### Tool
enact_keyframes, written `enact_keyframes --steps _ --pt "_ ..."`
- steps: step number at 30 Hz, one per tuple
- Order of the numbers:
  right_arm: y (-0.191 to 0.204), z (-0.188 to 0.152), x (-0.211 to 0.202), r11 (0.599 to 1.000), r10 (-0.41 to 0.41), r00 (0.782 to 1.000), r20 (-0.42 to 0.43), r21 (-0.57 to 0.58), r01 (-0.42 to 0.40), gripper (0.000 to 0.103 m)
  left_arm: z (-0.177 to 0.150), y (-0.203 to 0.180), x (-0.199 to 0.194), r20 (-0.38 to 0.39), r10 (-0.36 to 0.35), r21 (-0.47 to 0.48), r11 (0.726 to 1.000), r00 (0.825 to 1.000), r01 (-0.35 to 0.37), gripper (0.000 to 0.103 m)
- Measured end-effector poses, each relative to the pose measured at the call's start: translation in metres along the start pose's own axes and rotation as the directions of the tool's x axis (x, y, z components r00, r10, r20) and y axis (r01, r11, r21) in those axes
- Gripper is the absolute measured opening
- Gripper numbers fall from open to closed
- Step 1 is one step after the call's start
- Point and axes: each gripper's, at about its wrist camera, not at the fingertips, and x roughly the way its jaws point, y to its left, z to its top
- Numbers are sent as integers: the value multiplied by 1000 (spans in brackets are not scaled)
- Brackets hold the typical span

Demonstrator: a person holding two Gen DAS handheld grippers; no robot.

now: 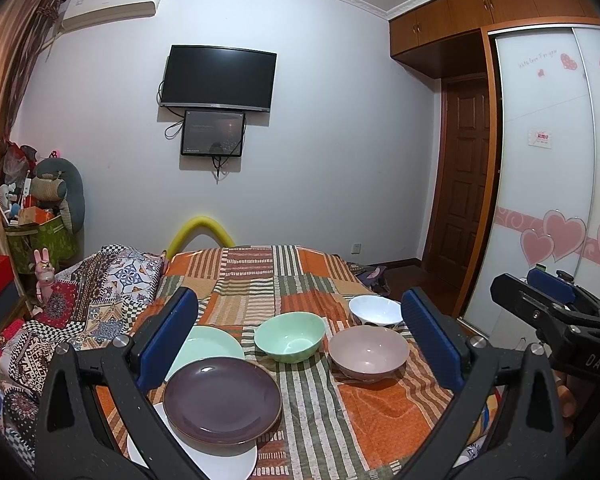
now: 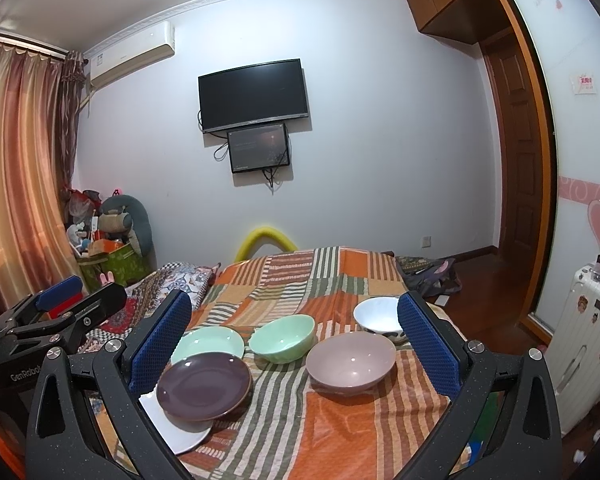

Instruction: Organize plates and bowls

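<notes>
White walls, a dark TV [image 1: 219, 78] and a bed [image 1: 300, 276] with a striped orange blanket fill the left wrist view. On the bed, a purple plate [image 1: 222, 399] lies on a white plate [image 1: 204, 458], with a green plate [image 1: 210, 346] behind. Beside them sit a green bowl [image 1: 290, 336], a pink bowl [image 1: 368, 352] and a white bowl [image 1: 374, 310]. The left hand-held gripper [image 1: 300, 340] is spread wide, gripping nothing.

From the right wrist view, the right hand-held gripper [image 2: 296, 344] is also wide apart and empty, above the same dishes.
</notes>
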Motion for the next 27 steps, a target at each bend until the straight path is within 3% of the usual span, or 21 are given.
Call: enact_keyframes --steps 17,24,27 --pt "0 -5 6 1000 4 1000 -18 4 -4 103 -3 3 3 -12 -1 -2 1000 1000 1 103" --pt "0 -22 37 999 35 991 -127 20 -33 103 -18 21 25 -93 6 -16 1000 996 -8 103" --pt "3 -34 54 999 42 982 -183 12 -41 103 -28 35 37 -129 40 -23 999 991 -44 103"
